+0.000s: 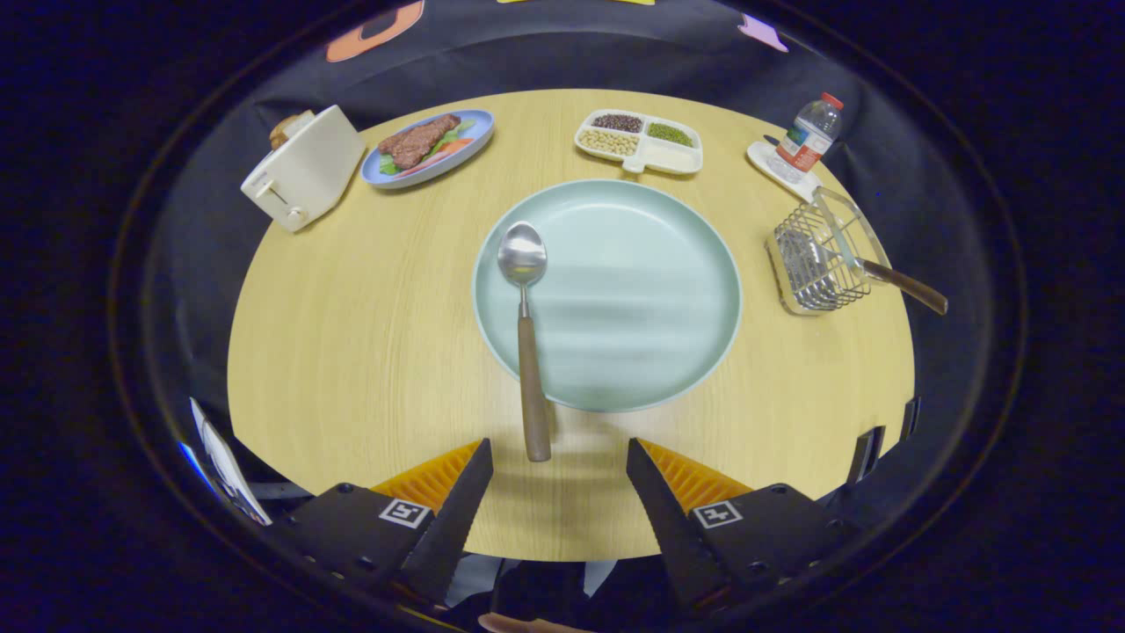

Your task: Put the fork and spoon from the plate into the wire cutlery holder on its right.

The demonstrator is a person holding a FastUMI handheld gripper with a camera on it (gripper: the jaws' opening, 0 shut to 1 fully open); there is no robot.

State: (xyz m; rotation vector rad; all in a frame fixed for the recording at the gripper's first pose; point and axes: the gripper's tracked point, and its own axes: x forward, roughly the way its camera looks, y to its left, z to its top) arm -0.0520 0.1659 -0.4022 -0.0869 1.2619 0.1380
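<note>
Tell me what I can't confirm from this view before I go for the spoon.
- Wire cutlery holder: a brown handle sticks out, but its head is hidden behind the mesh, so fork unconfirmed.
- Small tray under the bottle: a dark item there, too small to identify.
- Spoon: fully visible, handle end just ahead of the open fingers.

You've got a polished metal spoon with a wooden handle on a smooth, matt plate. Far right, there's a shiny wire cutlery holder on the pale wood-grain table.

A steel spoon with a brown wooden handle lay on the pale green round plate; the round table was light wood-grain yellow.
</note>
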